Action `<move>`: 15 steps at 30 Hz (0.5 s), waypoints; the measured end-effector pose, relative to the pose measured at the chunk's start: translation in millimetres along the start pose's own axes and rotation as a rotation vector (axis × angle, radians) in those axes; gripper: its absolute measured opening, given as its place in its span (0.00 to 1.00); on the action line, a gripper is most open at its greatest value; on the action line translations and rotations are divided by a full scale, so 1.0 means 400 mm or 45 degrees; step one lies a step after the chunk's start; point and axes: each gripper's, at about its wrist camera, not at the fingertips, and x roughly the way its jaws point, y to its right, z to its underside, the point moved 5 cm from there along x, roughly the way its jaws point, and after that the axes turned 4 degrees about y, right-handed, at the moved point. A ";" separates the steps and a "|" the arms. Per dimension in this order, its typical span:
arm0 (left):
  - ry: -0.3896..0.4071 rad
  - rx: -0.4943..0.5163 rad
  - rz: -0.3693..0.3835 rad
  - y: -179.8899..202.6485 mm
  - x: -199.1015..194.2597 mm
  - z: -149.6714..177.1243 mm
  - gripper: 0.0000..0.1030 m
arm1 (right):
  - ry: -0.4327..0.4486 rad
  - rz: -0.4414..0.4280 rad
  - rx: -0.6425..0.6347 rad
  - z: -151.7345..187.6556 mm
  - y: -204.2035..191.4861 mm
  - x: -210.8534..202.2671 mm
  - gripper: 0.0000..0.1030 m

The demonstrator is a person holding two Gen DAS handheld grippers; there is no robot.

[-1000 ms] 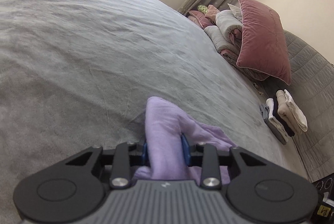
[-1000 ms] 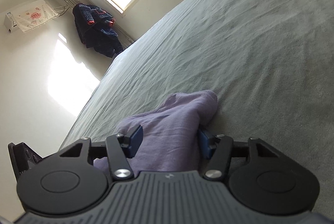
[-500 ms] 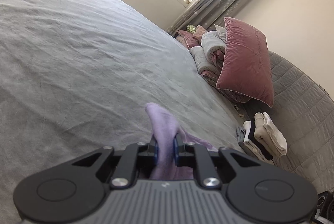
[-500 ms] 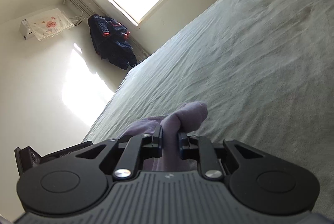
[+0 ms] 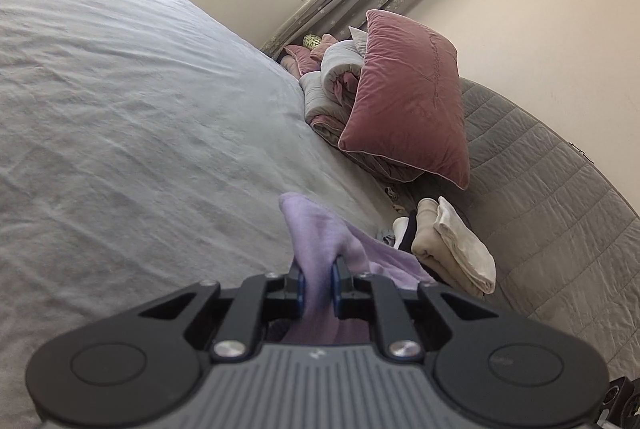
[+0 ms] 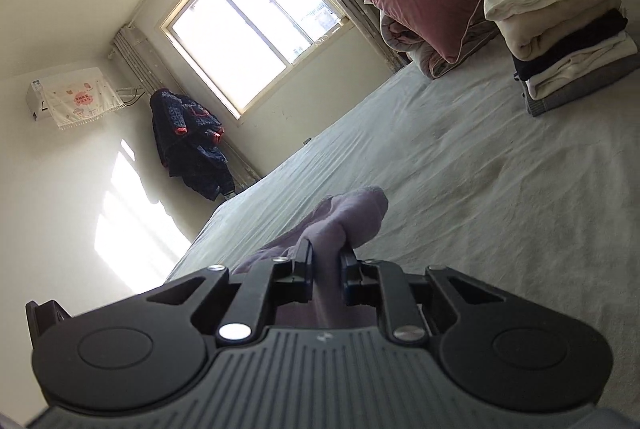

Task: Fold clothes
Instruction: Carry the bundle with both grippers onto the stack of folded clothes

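Note:
A lilac garment is pinched between the blue pads of my left gripper, which is shut on a bunched fold of it. The cloth trails off to the right and down behind the gripper body. In the right wrist view another bunched part of the same lilac garment sticks up past my right gripper, which is shut on it too. Both grippers hold the cloth raised above the grey bed sheet. Most of the garment is hidden below the gripper bodies.
A stack of folded cream, black and grey clothes sits near the quilted headboard. A pink pillow leans on a rolled duvet. A dark jacket hangs by the window.
Both grippers closed from open onto the lilac garment, then lifted it off the sheet and carried it toward the pillow and the folded stack.

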 end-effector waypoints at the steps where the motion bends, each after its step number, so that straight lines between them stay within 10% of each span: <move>1: -0.005 0.010 0.013 0.025 0.016 0.004 0.12 | 0.018 0.007 -0.001 -0.020 0.014 -0.008 0.16; 15: -0.051 0.169 0.211 0.357 0.221 0.041 0.12 | 0.211 0.074 -0.017 -0.266 0.181 -0.094 0.16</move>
